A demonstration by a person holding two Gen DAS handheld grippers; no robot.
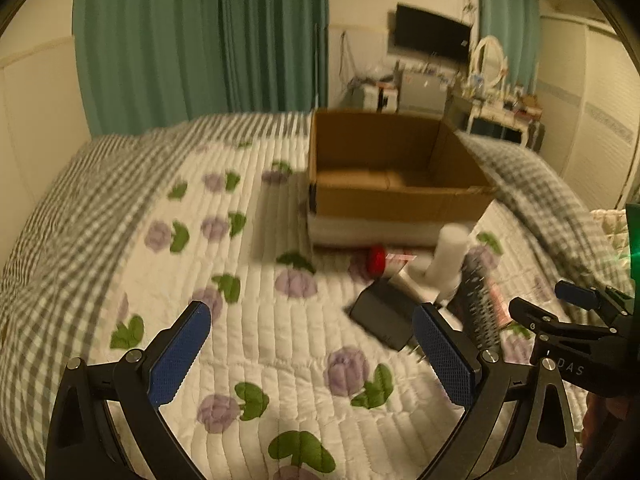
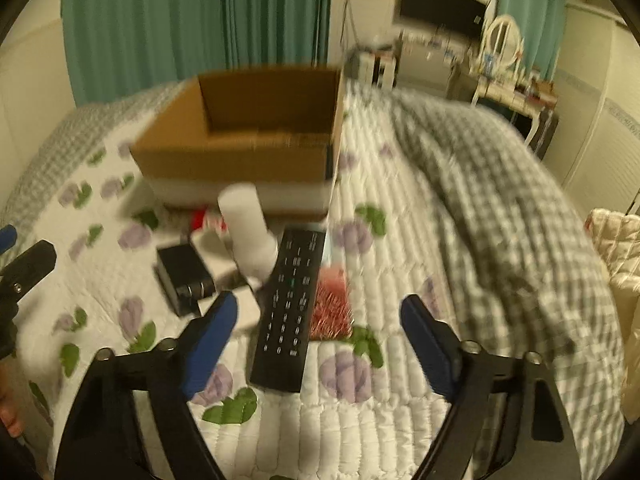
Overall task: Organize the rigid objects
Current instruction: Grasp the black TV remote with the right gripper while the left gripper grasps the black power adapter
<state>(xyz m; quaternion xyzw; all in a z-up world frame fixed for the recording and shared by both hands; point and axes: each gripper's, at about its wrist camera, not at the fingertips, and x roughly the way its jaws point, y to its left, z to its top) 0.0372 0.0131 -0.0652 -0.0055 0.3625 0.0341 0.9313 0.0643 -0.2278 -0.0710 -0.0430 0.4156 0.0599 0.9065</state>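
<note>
An open, empty cardboard box (image 1: 396,184) (image 2: 244,140) stands on the quilted bed. In front of it lies a pile: a black remote (image 2: 290,308) (image 1: 480,312), a white bottle (image 2: 250,232) (image 1: 448,260), a black power adapter (image 2: 184,276) (image 1: 384,316), a red-capped tube (image 1: 384,260) (image 2: 204,220), and a red patterned packet (image 2: 332,308). My left gripper (image 1: 312,344) is open and empty, hovering left of the pile. My right gripper (image 2: 316,324) is open and empty, just above the near end of the remote; it also shows in the left wrist view (image 1: 552,304).
The bed has a white quilt (image 1: 240,320) with purple flowers and a grey checked blanket (image 2: 500,208) bunched on the right. Green curtains (image 1: 200,40), a wall TV (image 1: 432,34) and a cluttered dressing table (image 1: 500,100) stand beyond the bed.
</note>
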